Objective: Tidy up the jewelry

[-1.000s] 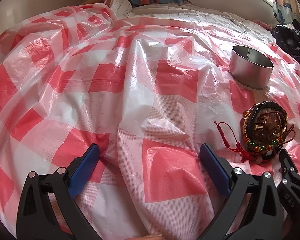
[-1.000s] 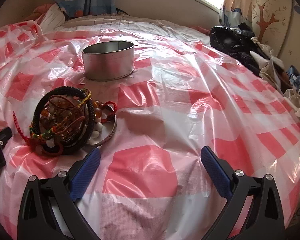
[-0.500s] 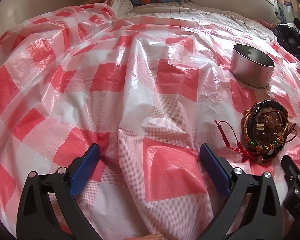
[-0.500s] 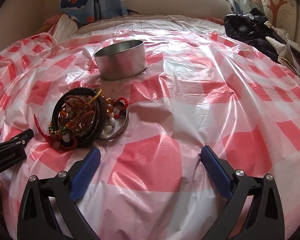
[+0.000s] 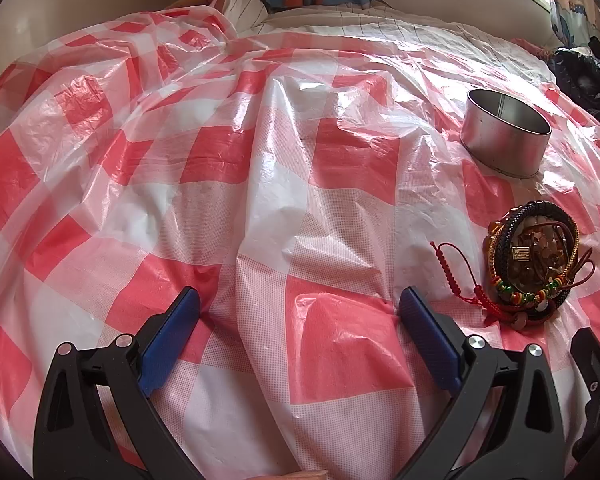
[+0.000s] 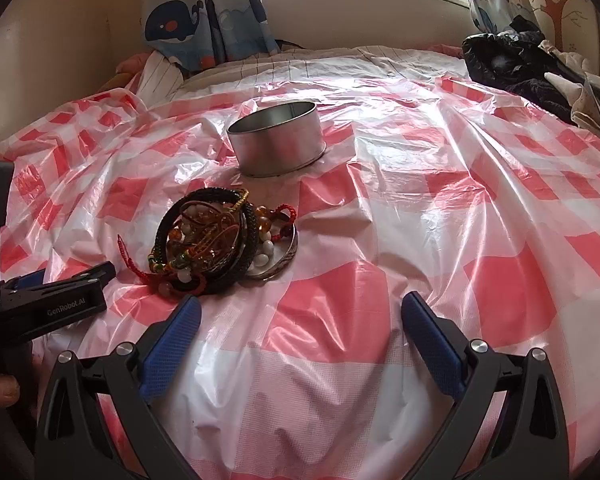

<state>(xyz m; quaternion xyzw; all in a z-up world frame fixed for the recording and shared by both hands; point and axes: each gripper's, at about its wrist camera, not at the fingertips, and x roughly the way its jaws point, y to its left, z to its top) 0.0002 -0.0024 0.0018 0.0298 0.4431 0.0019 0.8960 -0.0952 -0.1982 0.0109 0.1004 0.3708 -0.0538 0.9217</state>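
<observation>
Tangled bracelet pile (image 6: 220, 240) — black braids, red cords, beads (silver bangle beneath), near tin (image 6: 278, 140)

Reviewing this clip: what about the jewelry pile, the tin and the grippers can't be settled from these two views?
- Metal tin: its floor is hidden by its own wall in both views, so any contents cannot be told.
- Jewelry pile: the pieces overlap; their count is unclear, and the silver bangle is mostly covered.
- Right gripper: cut off by the frame edge in the left wrist view.
- Left gripper: seen side-on in the right wrist view; its opening shows only in its own camera.
</observation>
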